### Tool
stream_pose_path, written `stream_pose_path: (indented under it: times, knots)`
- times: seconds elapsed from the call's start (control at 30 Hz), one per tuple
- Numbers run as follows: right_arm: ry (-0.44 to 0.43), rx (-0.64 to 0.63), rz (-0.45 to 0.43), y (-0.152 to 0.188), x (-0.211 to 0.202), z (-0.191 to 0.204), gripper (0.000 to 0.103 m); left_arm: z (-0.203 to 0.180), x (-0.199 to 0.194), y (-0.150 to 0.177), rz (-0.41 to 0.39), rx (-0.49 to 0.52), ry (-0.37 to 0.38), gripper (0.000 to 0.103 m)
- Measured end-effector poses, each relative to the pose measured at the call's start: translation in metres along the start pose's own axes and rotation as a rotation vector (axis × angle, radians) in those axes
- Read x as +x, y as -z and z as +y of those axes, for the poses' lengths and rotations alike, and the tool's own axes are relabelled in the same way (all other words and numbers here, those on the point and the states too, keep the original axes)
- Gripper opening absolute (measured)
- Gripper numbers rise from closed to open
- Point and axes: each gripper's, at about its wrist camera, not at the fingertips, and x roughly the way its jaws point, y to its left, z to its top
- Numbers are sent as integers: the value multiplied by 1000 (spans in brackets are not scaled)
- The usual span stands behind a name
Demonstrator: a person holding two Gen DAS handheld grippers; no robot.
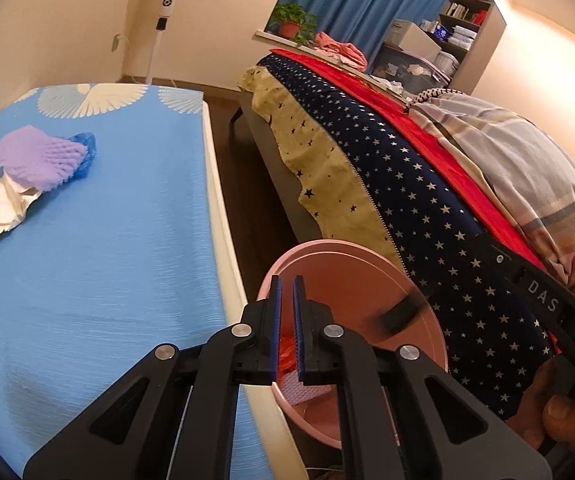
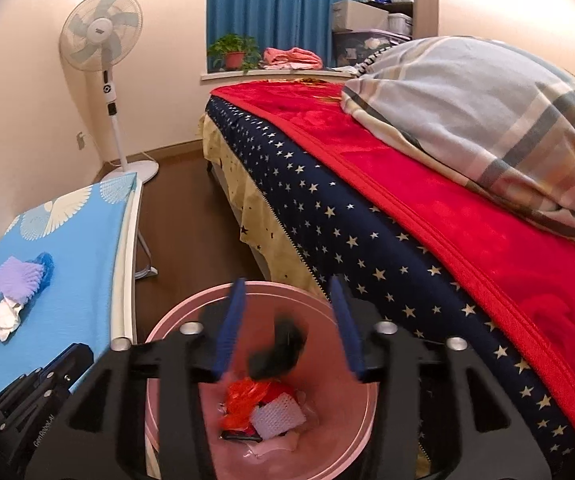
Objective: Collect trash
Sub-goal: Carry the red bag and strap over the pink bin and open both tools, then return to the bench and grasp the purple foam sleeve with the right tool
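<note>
My right gripper (image 2: pixel 292 330) stood parted over the round pink bin (image 2: pixel 361 408), a blurred black scrap (image 2: pixel 277 350) loose between its ribbed blue pads. My left gripper (image 1: pixel 287 330), pressed together and empty, hovered at the bin's rim.

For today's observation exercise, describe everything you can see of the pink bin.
The pink bin is round, smooth and plastic-looking, standing upright and open-topped on the floor between the blue-covered table and the bed. Inside lie red crinkled scraps, a white foam net and pale wrappers. A blurred black item shows over its mouth, between the right gripper's open blue pads.
</note>
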Motion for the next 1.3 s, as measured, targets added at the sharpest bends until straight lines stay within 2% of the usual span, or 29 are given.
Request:
stream_pose_path:
  times: [0.4, 0.77, 0.9, 1.03, 1.1, 1.3]
  knots:
    - [-41, 4, -21, 2, -11, 5, 47, 23, -20, -5, -28, -39, -32, 6]
    - [-120, 22, -52, 3, -21, 33, 47, 66, -40, -10, -74, -106, -124, 6]
    - [-178, 22, -66, 2, -21, 52, 46, 86, -49, -12, -111, -143, -184, 6]
    - [-276, 40, -66, 3, -16, 73, 43, 109, -55, -14, -143, -191, -251, 6]
    - [-320, 52, -56, 5, -11, 83, 37, 119, -56, -14, -155, -219, -282, 6]
    - [-443, 83, -16, 14, 11, 116, 31, 153, -62, -14, -197, -295, -376, 6]
